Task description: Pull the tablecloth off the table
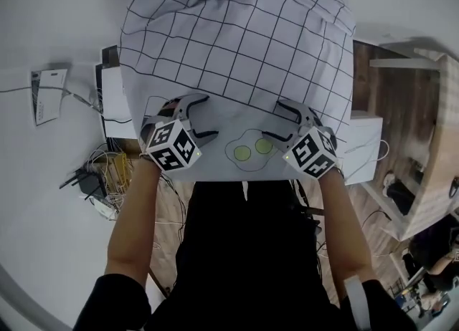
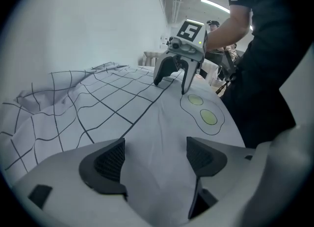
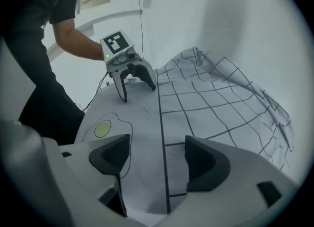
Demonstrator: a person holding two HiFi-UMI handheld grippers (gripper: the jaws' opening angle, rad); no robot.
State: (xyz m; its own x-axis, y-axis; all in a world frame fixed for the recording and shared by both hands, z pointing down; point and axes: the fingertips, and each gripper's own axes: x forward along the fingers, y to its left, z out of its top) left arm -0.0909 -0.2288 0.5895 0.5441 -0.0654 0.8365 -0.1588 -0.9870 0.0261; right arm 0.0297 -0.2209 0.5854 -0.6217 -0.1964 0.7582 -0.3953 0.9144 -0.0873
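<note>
Tablecloth [image 1: 244,43]: covers the surface, rumpled toward 12 o'clock; left gripper [image 1: 208,116] at 7 o'clock, right gripper [image 1: 272,120] at 5 o'clock, jaws wide, unclamped; removal apparently not yet done.

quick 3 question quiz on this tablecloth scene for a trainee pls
1. True or false: the left hand-held gripper has its jaws apart over the tablecloth.
2. What is printed on the cloth between it and the right hand-held gripper? A: two yellow-green circles in an outline. B: a red star. C: blue stripes.
3. Fill in: the cloth's far part carries a black ____ pattern.
Key: 1 true; 2 A; 3 grid.
</note>
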